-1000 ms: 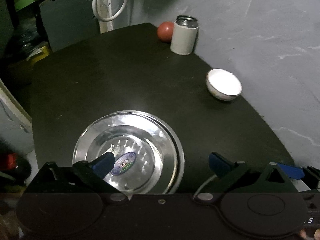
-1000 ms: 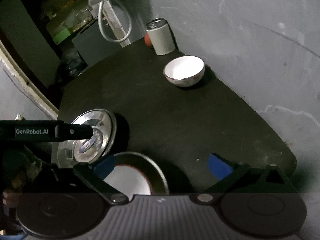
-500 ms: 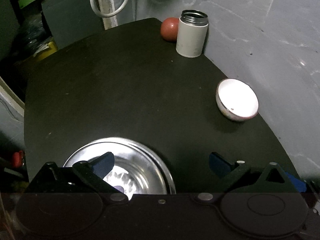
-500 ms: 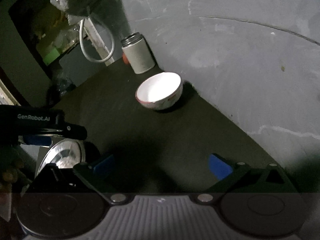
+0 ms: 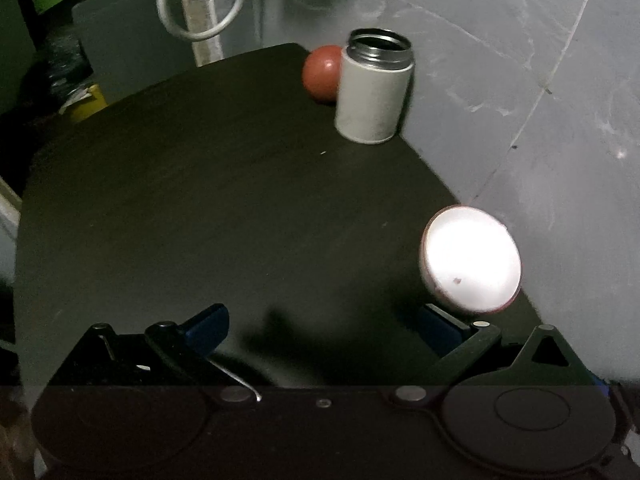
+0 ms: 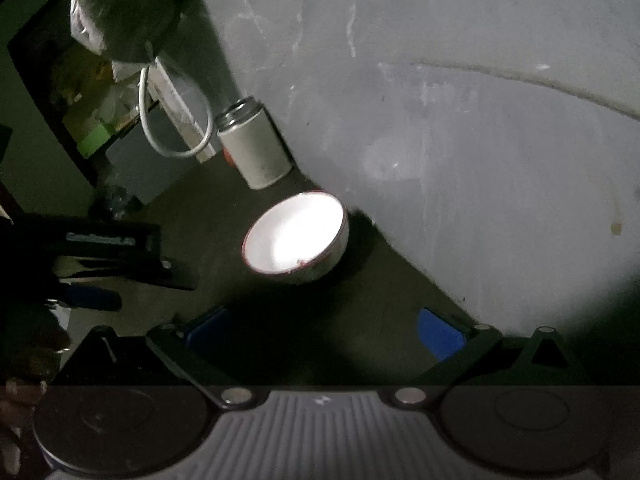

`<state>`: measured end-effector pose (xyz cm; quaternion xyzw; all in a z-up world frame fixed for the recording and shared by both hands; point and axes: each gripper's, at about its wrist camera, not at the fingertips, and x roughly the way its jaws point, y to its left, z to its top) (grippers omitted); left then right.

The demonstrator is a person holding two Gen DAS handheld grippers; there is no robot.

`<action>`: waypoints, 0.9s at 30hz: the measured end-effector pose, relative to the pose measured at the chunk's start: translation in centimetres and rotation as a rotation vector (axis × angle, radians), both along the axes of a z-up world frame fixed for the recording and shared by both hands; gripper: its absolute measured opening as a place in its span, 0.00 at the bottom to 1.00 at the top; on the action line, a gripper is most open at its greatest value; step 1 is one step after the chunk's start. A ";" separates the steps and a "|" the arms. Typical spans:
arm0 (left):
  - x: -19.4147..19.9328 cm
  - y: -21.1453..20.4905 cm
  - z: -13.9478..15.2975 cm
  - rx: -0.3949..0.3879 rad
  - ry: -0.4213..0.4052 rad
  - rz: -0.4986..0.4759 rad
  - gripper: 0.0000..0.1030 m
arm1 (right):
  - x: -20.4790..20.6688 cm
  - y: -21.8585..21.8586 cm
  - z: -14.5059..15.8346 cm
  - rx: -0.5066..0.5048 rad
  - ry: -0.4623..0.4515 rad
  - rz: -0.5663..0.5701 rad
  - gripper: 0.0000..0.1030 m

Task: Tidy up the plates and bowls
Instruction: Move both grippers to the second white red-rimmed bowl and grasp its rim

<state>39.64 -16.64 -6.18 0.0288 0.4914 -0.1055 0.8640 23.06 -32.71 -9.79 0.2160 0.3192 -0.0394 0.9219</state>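
A white bowl [image 5: 472, 260] with a dark red rim sits near the right edge of the dark round table [image 5: 200, 208], close to the grey wall. My left gripper [image 5: 324, 326] is open and empty above the table; its right finger is just below the bowl. From the right wrist view the same bowl [image 6: 294, 234] lies a little ahead of my right gripper [image 6: 320, 330], which is open with nothing between its blue pads. The left gripper's black body [image 6: 100, 248] shows at the left of that view. No steel plates are in view.
A white cylindrical canister [image 5: 374, 88] with an open metal top stands at the table's far edge, a red ball [image 5: 320, 74] behind it. The grey wall [image 6: 460, 140] runs along the table's right side. A white cable loop [image 5: 200, 4] hangs behind the table.
Both grippers have moved forward toward the white bowl. The steel plates under the left gripper have dropped out of view, and the bowl now looms larger in both views.
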 end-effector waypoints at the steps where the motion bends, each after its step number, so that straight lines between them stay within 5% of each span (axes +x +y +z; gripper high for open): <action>1: 0.3 -0.4 -0.1 -0.003 -0.002 -0.008 0.98 | 0.2 -0.2 0.0 0.005 -0.003 -0.010 0.99; 11: 4.2 -3.7 -0.6 -0.066 0.038 -0.086 0.96 | 3.0 -0.9 -0.4 0.088 -0.025 -0.042 0.88; 27: 5.4 -6.0 -1.7 -0.066 0.100 -0.148 0.58 | 5.2 -1.2 -1.3 0.168 0.008 -0.071 0.67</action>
